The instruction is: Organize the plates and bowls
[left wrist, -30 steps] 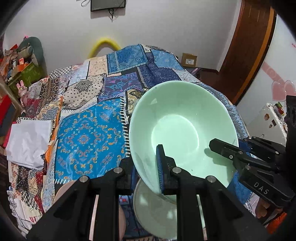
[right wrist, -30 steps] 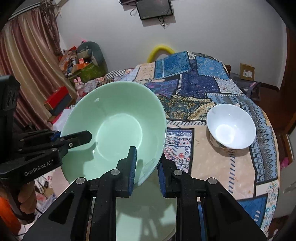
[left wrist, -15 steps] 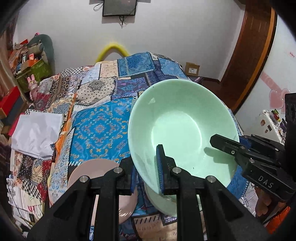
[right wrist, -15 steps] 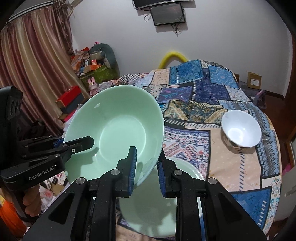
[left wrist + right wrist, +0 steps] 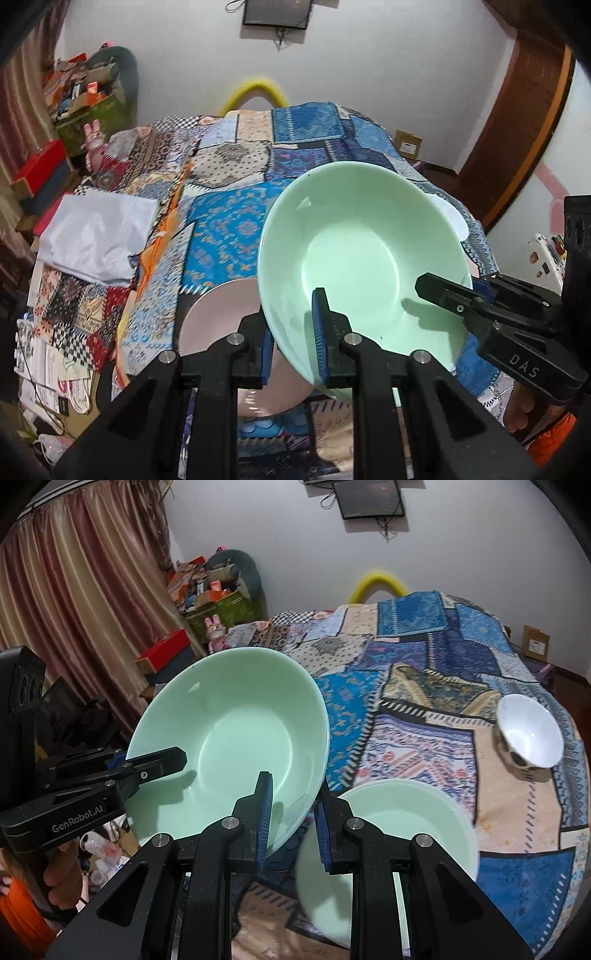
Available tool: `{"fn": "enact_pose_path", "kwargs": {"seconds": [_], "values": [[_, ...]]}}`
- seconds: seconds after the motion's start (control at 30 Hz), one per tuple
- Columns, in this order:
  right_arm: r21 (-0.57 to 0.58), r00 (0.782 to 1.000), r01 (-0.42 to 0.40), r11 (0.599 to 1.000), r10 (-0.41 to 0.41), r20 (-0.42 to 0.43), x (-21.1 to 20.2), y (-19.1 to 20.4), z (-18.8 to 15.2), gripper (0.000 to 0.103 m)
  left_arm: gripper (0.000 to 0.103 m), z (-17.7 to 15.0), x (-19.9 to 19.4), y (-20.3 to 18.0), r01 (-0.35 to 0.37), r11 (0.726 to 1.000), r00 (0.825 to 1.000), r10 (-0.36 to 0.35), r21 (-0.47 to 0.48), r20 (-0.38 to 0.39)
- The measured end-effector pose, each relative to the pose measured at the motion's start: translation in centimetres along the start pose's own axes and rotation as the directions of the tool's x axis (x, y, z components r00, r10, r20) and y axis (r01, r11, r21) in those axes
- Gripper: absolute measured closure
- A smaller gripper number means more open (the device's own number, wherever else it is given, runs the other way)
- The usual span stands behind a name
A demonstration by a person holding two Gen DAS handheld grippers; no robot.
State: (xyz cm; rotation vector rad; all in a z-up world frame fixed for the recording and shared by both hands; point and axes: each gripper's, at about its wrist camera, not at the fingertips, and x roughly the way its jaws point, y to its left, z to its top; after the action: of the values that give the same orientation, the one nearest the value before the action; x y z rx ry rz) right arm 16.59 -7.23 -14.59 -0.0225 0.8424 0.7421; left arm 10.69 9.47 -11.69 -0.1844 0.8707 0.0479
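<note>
Both grippers, left gripper [image 5: 293, 341] and right gripper [image 5: 293, 821], are clamping the green bowl [image 5: 236, 738] aloft beside the second green bowl [image 5: 399, 823]; the pink plate [image 5: 218, 314] and white bowl [image 5: 530, 734] are lying unsorted.

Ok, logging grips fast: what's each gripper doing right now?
Left gripper: shut on the green bowl rim.
Right gripper: shut on the same bowl's opposite rim.
</note>
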Motion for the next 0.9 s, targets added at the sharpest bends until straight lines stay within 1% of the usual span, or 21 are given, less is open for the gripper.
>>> {"fn": "enact_pose_path", "kwargs": {"seconds": [0.13,0.33,0.53,0.67,0.9], "values": [[0.000,1.000,-0.024,1.000,0.024,-0.019,1.2,1.0,-0.4,0.083,0.085,-0.8,-0.2,1.5,-0.018,1.000,1.000,0.018,-0.020,-0.002],[-0.001,0.998,-0.045,0.999,0.044,-0.054,2.8,2.2,-1.1,0.083,0.085,-2.2,0.5,3.7,-0.030,0.998,0.999,0.028,-0.058,-0.030],[-0.005,0.994,-0.047,0.999,0.046,-0.098,4.4,2.9,-1.9,0.083,0.085,-3.5,2.0,5.7,-0.012,0.994,0.997,0.004,-0.108,-0.072],[-0.006,0.992,-0.040,0.999,0.039,-0.123,5.4,3.0,-2.5,0.083,0.085,-4.4,3.0,6.2,-0.016,0.993,0.996,0.006,-0.119,-0.087],[0.002,0.983,-0.037,0.999,0.036,-0.179,7.2,2.9,-3.4,0.083,0.085,-5.6,5.0,7.2,0.000,0.989,0.991,-0.019,-0.145,-0.130]]}}
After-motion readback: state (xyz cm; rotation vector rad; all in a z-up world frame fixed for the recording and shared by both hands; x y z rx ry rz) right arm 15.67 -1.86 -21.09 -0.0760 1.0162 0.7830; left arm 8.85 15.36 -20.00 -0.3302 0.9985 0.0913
